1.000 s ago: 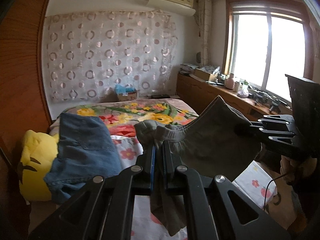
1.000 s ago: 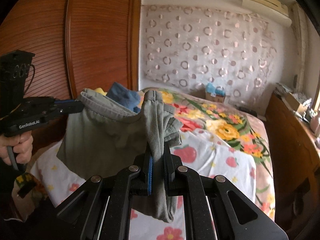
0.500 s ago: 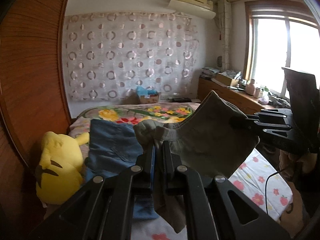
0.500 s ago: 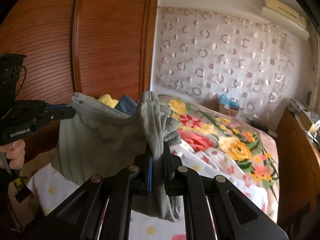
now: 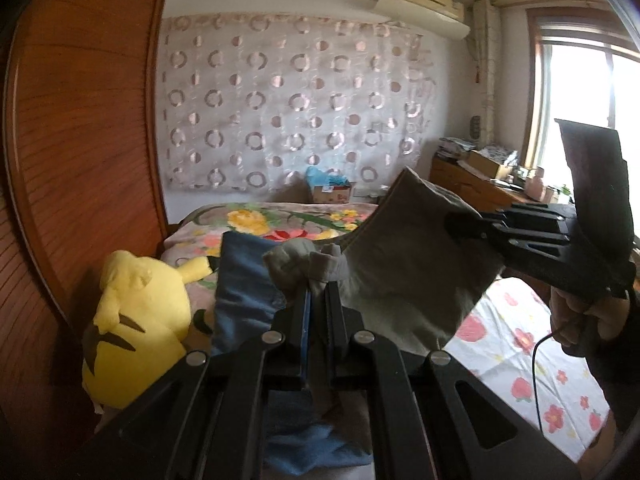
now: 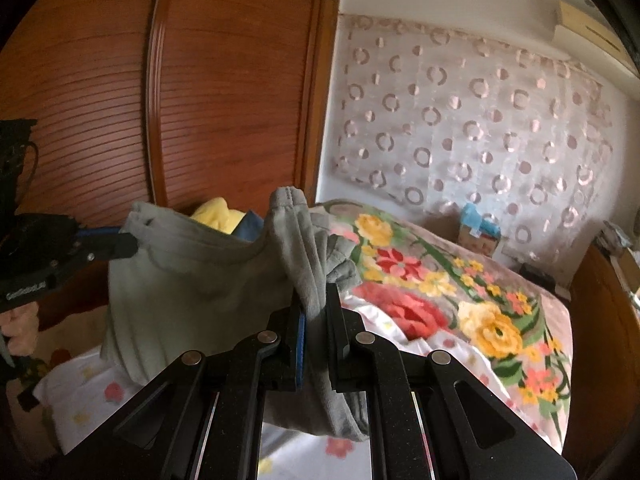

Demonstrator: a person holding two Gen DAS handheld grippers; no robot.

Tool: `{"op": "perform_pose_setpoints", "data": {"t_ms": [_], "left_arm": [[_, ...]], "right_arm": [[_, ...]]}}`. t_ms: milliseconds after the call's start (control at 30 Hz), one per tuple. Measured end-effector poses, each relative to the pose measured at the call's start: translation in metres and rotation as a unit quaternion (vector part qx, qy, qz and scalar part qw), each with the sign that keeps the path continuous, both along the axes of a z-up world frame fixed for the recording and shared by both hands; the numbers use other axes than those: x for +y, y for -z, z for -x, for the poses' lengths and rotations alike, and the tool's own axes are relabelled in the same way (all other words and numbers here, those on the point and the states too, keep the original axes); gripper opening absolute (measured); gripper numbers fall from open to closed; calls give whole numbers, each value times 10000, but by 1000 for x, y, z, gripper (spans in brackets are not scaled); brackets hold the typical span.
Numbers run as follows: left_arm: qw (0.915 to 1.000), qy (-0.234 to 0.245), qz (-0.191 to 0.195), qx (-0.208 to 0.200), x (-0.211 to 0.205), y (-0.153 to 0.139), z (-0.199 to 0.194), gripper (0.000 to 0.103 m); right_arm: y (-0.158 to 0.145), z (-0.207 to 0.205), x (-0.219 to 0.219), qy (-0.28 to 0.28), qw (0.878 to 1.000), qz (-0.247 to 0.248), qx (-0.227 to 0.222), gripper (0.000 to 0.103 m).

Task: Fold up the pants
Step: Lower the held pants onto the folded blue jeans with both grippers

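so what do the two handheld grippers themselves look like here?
Both are matte black. The left gripper and the right gripper each have angular linkage arms with silver pivot pins and a blue pad on one finger. The left's side carries small white lettering, too blurred to read. A thin black cable hangs below the right's handle, by a dark sleeve.

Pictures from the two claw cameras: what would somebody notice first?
Probably the grey pants, hanging in the air between the left claw and the right claw, each shut on a bunched bit of cloth. Next, the yellow plush toy lying at the left by the wooden wardrobe, beside folded blue jeans on the flowery bed.
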State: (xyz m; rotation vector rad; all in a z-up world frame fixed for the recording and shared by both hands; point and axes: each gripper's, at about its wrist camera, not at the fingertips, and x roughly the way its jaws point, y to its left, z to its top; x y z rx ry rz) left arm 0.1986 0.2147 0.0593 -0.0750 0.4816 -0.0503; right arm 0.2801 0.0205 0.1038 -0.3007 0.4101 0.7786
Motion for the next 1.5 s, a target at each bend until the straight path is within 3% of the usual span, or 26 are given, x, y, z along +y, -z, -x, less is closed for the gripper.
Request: {"op": "perform_pose_setpoints", "data": {"t_ms": [200, 333, 700, 967, 1100, 1233, 1333, 1500], "left_arm": [[9993, -290, 225, 38, 12, 24, 2, 4], [9984, -547, 127, -50, 11, 28, 11, 4], [9947, -994, 257, -78, 16, 43, 28, 4], [9919, -1212, 319, 195, 22, 55, 18, 7], [9914, -1247, 331, 234, 23, 57, 19, 9], [9908, -1260, 478, 144, 26, 51, 25, 14], [9920, -1208, 369, 30, 22, 43, 28, 21], [9948, -988, 230, -17, 12, 36, 22, 25]], "right_arm": [[20, -29, 39, -359, 9988, 243, -206, 6], [29, -42, 66, -539, 9970, 392, -381, 6], [40, -69, 114, -894, 9958, 173, 78, 6], [53, -75, 124, -843, 9957, 84, 385, 6], [55, -77, 123, -727, 9962, 87, 470, 15], [48, -76, 114, -626, 9966, -10, 527, 23], [44, -72, 106, -609, 9968, -5, 522, 24], [42, -64, 88, -617, 9966, -59, 536, 25]]}}
